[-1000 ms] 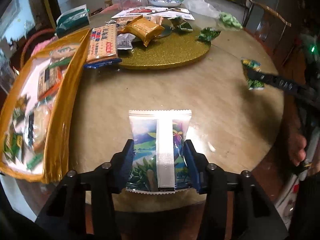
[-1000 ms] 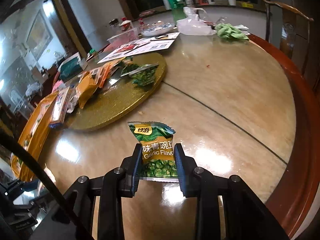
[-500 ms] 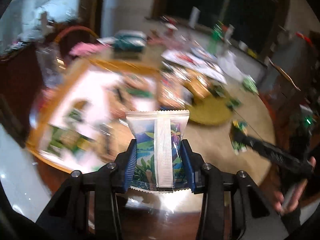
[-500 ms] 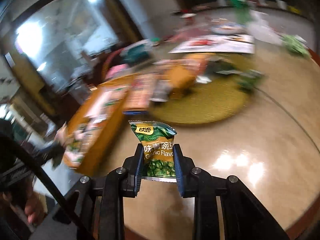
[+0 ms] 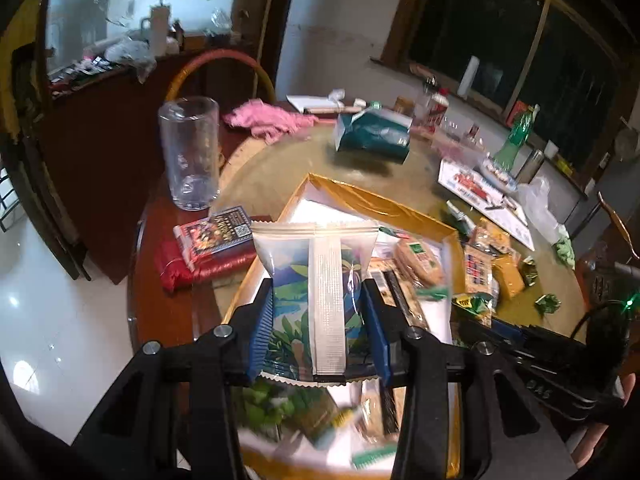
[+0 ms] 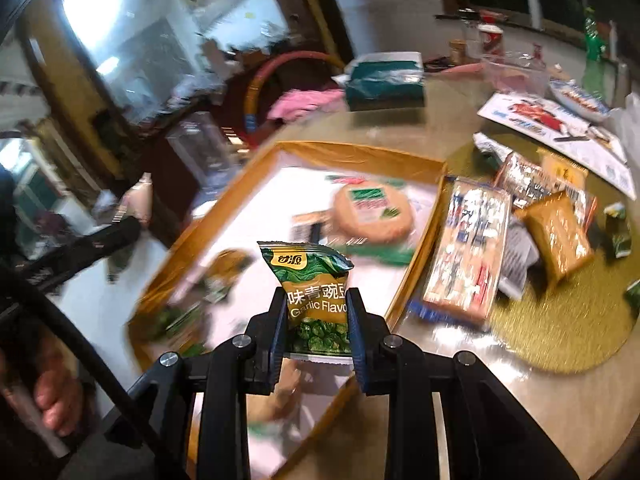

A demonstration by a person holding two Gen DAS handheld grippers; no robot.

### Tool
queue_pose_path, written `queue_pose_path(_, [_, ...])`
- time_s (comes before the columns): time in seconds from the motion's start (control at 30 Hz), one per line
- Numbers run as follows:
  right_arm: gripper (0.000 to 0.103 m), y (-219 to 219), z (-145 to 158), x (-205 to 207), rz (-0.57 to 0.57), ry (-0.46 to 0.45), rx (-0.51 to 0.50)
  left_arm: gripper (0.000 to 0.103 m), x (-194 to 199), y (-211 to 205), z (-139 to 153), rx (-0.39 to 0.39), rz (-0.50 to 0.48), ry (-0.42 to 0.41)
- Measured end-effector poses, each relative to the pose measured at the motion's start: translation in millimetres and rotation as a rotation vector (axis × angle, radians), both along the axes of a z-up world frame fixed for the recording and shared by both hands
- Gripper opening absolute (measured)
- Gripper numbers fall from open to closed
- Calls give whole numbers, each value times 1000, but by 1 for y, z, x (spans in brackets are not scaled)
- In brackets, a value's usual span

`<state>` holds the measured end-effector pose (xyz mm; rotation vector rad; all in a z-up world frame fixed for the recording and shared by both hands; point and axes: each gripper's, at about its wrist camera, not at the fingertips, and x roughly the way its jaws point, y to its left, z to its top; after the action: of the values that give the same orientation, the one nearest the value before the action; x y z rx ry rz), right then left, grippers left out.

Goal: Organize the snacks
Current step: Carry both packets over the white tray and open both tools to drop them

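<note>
Both claws swung over the gold tray [image 6: 362, 155] – left claw [image 5: 320, 312] clamping one pastel packet [image 5: 316, 276], right claw [image 6: 318, 316] one (green) pea packet [image 6: 316, 292].

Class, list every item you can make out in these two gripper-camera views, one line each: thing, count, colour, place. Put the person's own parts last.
gold box: 1, gold rim with white lining, on the table's left side, several snacks inside
round cracker pack: 1, tan with green label, inside the box
gold round mat: 1, glittery gold, right of the box
orange snack pack: 1, on the mat
drinking glass: 1, clear, table edge
pink cloth: 1, behind the glass
teal package: 1, far side of the table
landscape-print snack: 1, white and blue-green, in left gripper
garlic pea packet: 1, green and gold, in right gripper
</note>
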<state>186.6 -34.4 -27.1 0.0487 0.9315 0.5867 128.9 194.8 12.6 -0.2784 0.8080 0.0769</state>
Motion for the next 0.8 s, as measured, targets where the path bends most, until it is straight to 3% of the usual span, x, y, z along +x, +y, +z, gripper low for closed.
queue_pose_path(0.23, [31, 12, -22, 17, -62, 39, -86, 45, 61, 11, -37, 25, -30, 140])
queue_pose_path(0.37, [33, 12, -23, 19, -59, 53, -64, 50, 83, 5, -63, 48, -55, 231])
queue_pose_path(0.4, [37, 11, -22, 19, -51, 53, -53, 54, 84, 4, -65, 41, -57, 230])
queue_pose_path(0.5, [65, 2, -12, 12, -42, 35, 0, 61, 79, 9, -61, 8, -39, 207])
queue_pose_path(0.53, [69, -3, -6, 7, -36, 18, 33, 62, 72, 12, -56, -17, -21, 190])
queue_pose_path(0.63, [72, -23, 6, -10, -29, -13, 94, 71, 45, 13, -35, -17, 31, 119])
queue_pose_path(0.8, [72, -75, 3, -43, -42, -6, 181, 80, -23, -27, -19, -41, 5, 43])
